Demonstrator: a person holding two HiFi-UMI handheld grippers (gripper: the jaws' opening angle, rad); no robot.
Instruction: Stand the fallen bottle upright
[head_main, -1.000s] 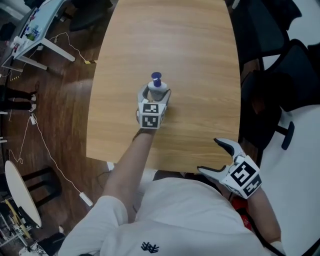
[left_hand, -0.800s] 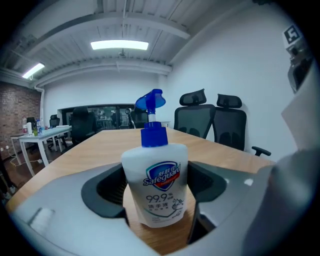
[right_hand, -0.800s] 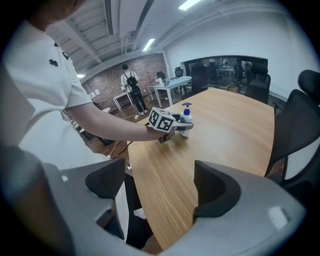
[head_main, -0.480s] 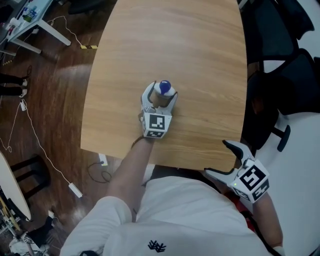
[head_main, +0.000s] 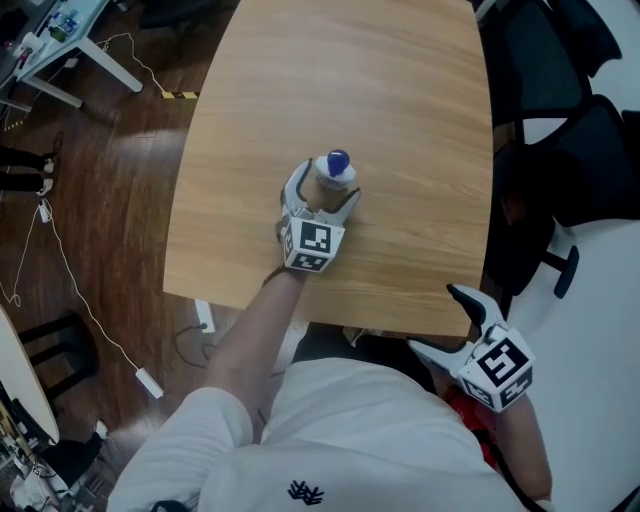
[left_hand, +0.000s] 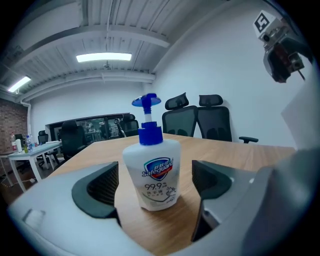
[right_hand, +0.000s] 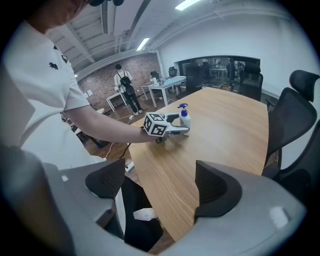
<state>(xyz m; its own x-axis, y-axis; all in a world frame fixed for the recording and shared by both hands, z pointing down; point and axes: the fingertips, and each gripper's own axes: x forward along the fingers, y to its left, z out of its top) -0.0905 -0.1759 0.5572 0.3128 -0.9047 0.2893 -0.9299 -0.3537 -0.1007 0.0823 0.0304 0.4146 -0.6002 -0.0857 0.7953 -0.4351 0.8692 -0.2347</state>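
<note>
A white pump bottle (left_hand: 152, 170) with a blue pump head stands upright on the wooden table (head_main: 400, 100). In the head view the bottle (head_main: 335, 168) sits near the table's middle, just ahead of my left gripper (head_main: 324, 190). My left gripper (left_hand: 156, 184) is open, with one jaw on each side of the bottle and a gap of bare table on both sides. My right gripper (head_main: 432, 318) is open and empty, off the table's near right edge. The right gripper view shows its jaws (right_hand: 160, 186) apart, with the bottle (right_hand: 185, 119) far off.
Black office chairs (head_main: 560, 90) stand along the table's right side. Dark wooden floor with cables (head_main: 60, 270) lies to the left, and a white desk (head_main: 60, 40) stands at the upper left. A person (right_hand: 125, 82) stands far back in the room.
The left gripper's jaws now stand apart from the bottle, which shows a little farther ahead of them. The right gripper has stayed by the table's near edge.
</note>
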